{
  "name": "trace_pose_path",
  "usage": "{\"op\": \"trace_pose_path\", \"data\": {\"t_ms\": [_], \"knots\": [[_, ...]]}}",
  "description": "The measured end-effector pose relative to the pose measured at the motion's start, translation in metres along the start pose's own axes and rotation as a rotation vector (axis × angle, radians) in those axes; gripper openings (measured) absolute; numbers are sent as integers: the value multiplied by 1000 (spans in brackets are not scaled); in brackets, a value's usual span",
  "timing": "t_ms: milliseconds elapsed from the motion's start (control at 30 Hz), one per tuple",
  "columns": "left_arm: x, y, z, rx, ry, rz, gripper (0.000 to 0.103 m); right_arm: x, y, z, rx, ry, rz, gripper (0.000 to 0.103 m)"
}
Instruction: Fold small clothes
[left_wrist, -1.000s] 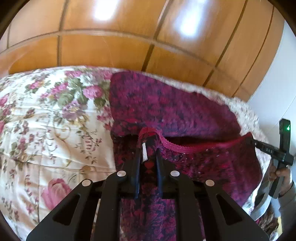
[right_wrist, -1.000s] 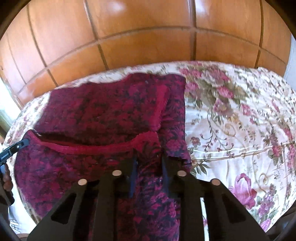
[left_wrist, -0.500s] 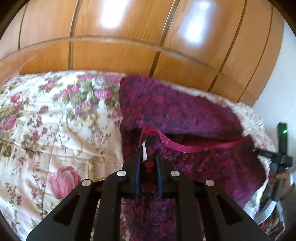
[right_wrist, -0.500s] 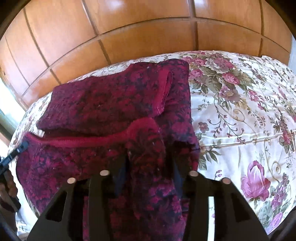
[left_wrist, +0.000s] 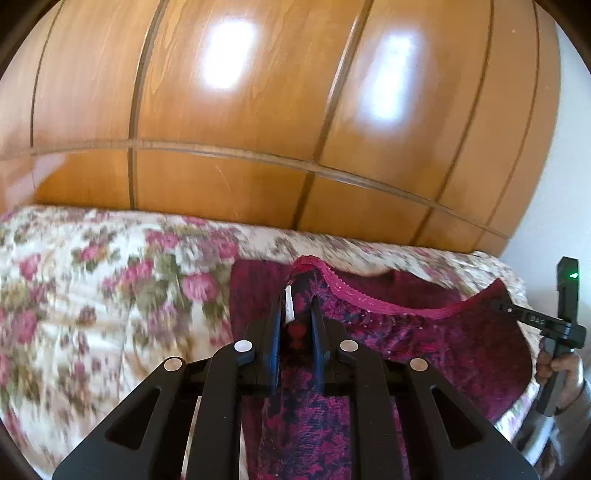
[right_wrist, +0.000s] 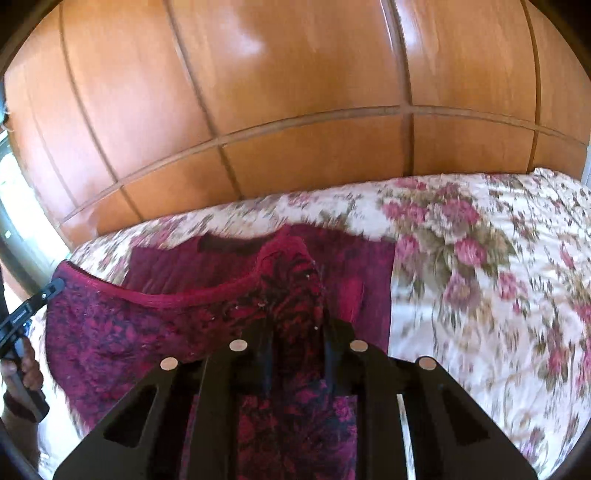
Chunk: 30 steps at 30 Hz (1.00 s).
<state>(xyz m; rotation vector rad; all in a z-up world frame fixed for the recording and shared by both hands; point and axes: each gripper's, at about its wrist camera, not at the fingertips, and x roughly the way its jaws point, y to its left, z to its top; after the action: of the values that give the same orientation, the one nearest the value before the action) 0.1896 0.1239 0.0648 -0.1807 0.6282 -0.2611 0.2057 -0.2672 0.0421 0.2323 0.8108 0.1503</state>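
The dark crimson garment with a black-and-magenta floral print and a bright red lace-trimmed edge (left_wrist: 424, 332) is lifted off the cream bedspread printed with pink roses (left_wrist: 110, 295), stretched between the two tools. The left gripper (left_wrist: 297, 306) has its black jaws narrowed onto a bunched corner of the cloth just below the lace trim, with a small white label (left_wrist: 290, 304) caught beside the inner face of one finger. From that corner the trimmed edge runs across to the right gripper (left_wrist: 509, 308), seen here from the side — its tip pinches the far corner, and a hand (left_wrist: 557, 369) wraps the black handle under it.

In the right wrist view the right gripper (right_wrist: 295, 325) clamps a thick fold of the same garment (right_wrist: 147, 332); its jaws have just been closing on that fold, and the cloth fills the gap between them. The lace edge sags in a shallow curve toward the left gripper (right_wrist: 55, 288) at the far side. Beyond the bedspread (right_wrist: 480, 295) stands a glossy orange-brown wooden panelled wall (right_wrist: 295, 110) — both views are blurred.
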Motion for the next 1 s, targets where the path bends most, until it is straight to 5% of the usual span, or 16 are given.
{"op": "trace_pose_path", "data": {"t_ms": [267,400,600,667,733,767,1000], "knots": [[83,5,53,26,16,126,13,65,-8,58,28,-24,-101,18],[125,12,58,54,54,208,13,110,-18,67,41,32,-152,18],[191,34,29,26,241,250,16,155,-34,49,50,147,-177,23],[186,39,30,-3,237,219,22,153,-37,49,63,153,-168,30],[175,47,33,-43,229,215,60,144,-42,51,80,146,-169,52],[163,55,33,-82,208,214,67,138,-44,51,90,137,-157,60],[86,80,-19,-195,214,12,68,79,-64,4,199,129,20,77]]}}
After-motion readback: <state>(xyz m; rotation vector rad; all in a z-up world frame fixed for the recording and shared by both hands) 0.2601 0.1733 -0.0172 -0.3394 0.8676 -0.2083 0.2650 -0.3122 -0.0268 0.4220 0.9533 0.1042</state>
